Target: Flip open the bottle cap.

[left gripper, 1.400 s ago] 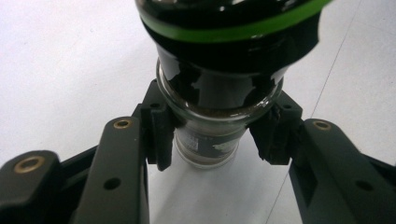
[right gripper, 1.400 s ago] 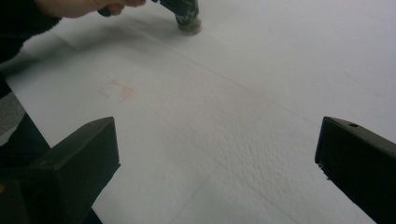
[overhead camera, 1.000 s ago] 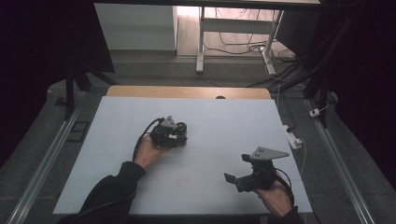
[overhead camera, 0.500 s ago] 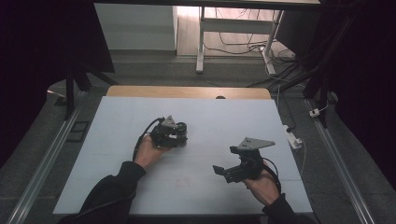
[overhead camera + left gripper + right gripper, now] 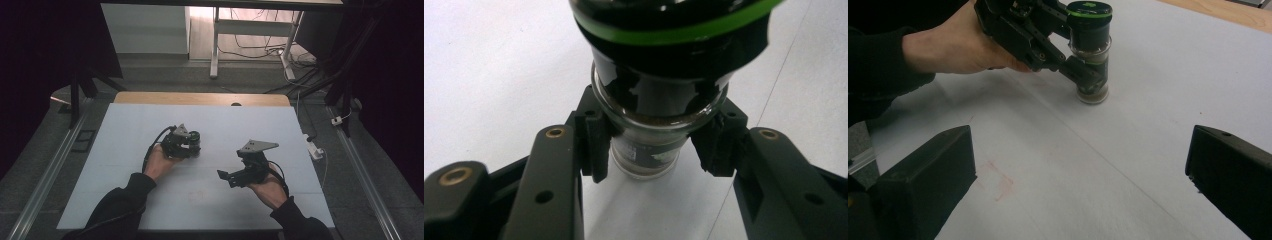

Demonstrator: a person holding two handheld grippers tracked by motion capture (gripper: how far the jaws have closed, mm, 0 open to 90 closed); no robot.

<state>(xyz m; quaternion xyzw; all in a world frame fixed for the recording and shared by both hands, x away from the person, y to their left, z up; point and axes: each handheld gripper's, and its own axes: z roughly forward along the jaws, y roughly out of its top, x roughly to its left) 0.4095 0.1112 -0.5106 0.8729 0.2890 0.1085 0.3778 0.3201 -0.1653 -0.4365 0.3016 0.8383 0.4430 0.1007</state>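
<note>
From above, a jar [image 5: 193, 141] stood upright on the white table [image 5: 125, 200], left of centre, clamped in the left gripper [image 5: 187, 145]. The right gripper [image 5: 231, 177] hung nearby, empty. From the left gripper's camera, both pads [image 5: 596, 145] pressed the glass jar [image 5: 659, 105] just below its green-banded lid [image 5: 674, 25]. From the right gripper's camera, its black jaws stood wide apart — the jar [image 5: 1090, 55] well ahead.

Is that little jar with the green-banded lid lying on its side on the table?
No, the jar stands upright on the white table, clamped at its glass body by the left tongs.
</note>
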